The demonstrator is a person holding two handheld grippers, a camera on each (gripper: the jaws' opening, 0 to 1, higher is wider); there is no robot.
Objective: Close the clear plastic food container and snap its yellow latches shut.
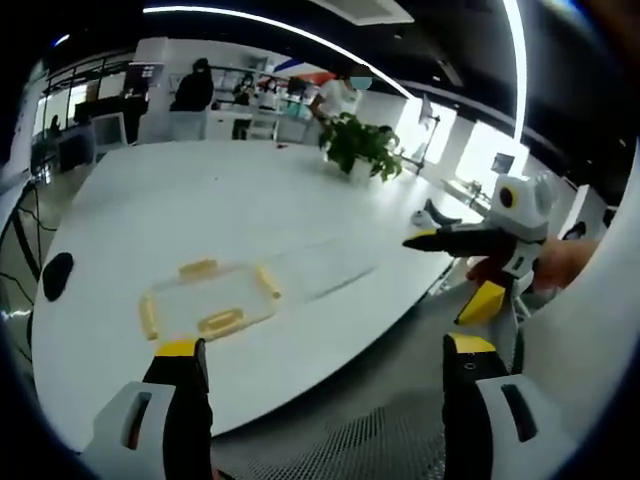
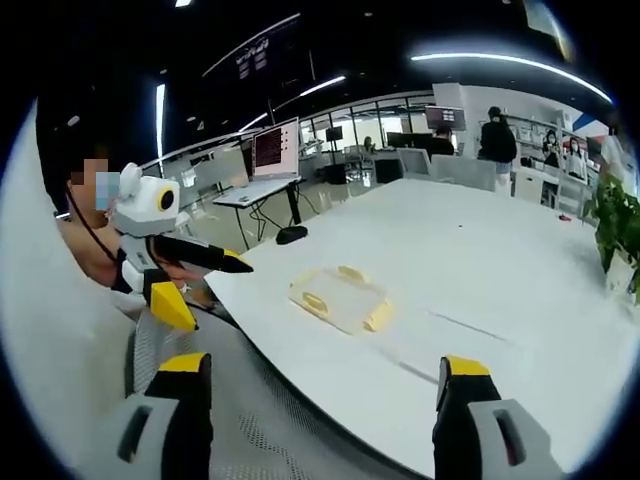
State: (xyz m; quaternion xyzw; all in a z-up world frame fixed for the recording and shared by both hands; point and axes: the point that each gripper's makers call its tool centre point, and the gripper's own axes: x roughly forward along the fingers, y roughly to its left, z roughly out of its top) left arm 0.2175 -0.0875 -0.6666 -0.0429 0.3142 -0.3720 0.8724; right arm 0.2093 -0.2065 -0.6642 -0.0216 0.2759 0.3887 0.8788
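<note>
Clear plastic food container (image 1: 210, 298) with yellow latches (image 1: 221, 322): lies flat on the white tabletop (image 1: 200, 200) near its front edge, apart from both grippers. Left gripper (image 1: 320, 352): jaws spread wide, empty, held off the tabletop edge. Right gripper (image 2: 318, 368): jaws spread wide, empty. Black mouse (image 1: 57, 275) and potted plant (image 1: 362, 148) on tabletop. No legible writing.

The clear container (image 1: 212, 296) with yellow latches (image 1: 198, 268) lies flat, seemingly closed, on the white table (image 1: 200, 200).

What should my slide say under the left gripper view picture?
Open left gripper faces a clear container on the white table.
</note>
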